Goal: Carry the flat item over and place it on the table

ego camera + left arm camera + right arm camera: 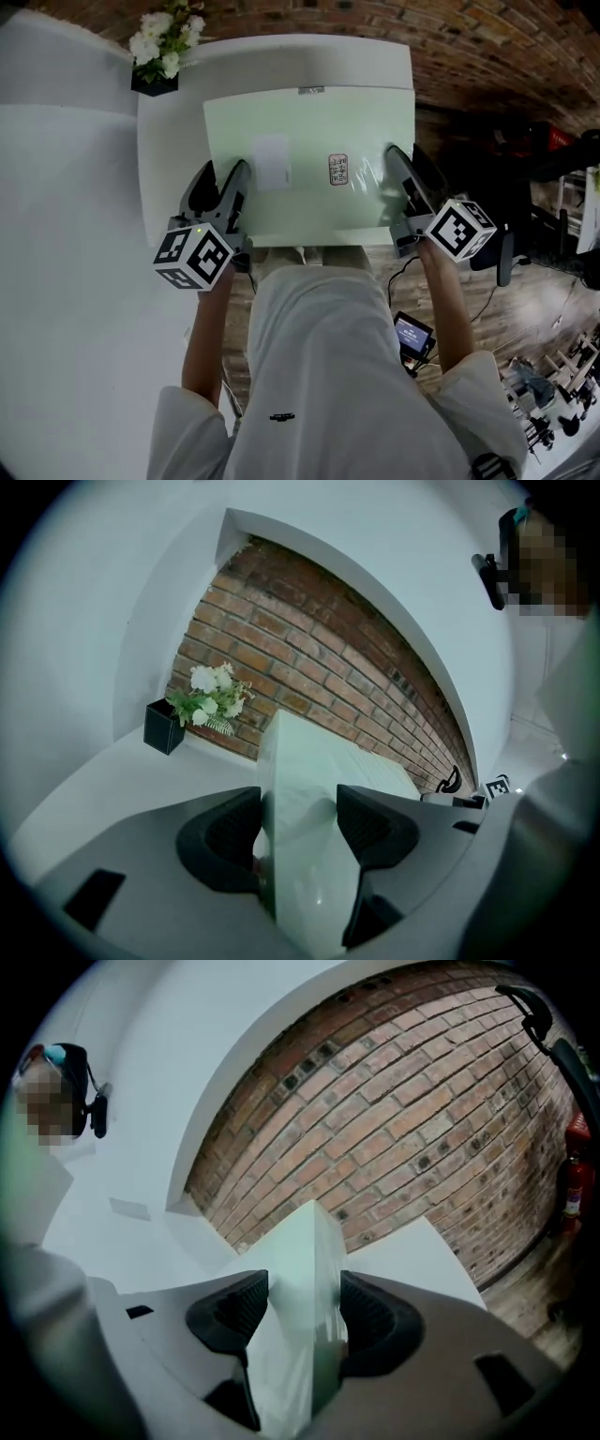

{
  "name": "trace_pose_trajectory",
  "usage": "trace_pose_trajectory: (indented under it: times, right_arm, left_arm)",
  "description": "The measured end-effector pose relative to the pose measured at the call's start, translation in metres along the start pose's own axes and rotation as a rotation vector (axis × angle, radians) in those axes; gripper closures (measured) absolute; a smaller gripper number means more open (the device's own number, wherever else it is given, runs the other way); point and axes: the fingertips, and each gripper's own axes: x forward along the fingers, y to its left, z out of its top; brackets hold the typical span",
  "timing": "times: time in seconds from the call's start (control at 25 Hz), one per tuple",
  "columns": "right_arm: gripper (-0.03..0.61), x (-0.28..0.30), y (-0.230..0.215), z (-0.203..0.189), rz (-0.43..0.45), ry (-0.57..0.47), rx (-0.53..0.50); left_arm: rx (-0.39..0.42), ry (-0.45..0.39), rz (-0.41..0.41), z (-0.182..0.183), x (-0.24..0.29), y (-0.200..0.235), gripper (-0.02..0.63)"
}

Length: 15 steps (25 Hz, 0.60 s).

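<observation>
A flat pale green package point(309, 159) in clear wrap, with two labels on top, is held level over the white table point(169, 141). My left gripper point(225, 202) is shut on its near left edge, and my right gripper point(398, 192) is shut on its near right edge. In the left gripper view the package point(300, 855) fills the gap between the black pads point(225, 841). The right gripper view shows the same package point(305, 1335) clamped between the pads point(370, 1321).
A black pot of white flowers point(164, 47) stands at the table's far left corner, also in the left gripper view as the pot of flowers point(192, 710). A brick wall point(469, 37) runs behind the table. Wooden floor, cables and a small screen device point(412, 337) lie at the right.
</observation>
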Motion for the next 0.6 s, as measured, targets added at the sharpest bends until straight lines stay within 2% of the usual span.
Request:
trace_pose_trajectory:
  times: [0.6]
  right_arm:
    - [0.314,0.085,-0.085,0.002,-0.021,0.027,0.003]
  left_arm:
    - [-0.018,0.030,0.011,-0.018,0.110,0.044,0.351]
